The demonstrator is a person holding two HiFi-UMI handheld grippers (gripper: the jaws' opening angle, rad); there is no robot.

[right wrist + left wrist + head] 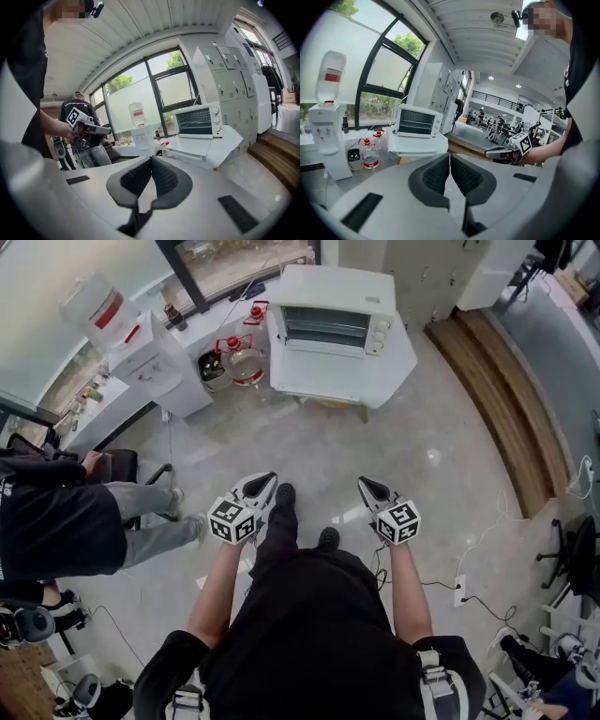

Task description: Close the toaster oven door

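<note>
Grey polished floor (375, 456); well ahead, one white toaster oven (333, 320) sits on a white tabletop (394, 381), its door (189, 145) dropped open. Two water bottles (246, 364) stand beside it. The left tongs (265, 486) and right tongs (367, 486) are both closed, empty.

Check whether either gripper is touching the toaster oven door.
Apart. The head view shows a wide stretch of floor between the left gripper, the right gripper and the open toaster oven door; both grippers are shut and empty.

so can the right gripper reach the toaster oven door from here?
Probably not yet: the right gripper hangs well short of the toaster oven door, with only floor between. Nothing blocks the way; step closer.
</note>
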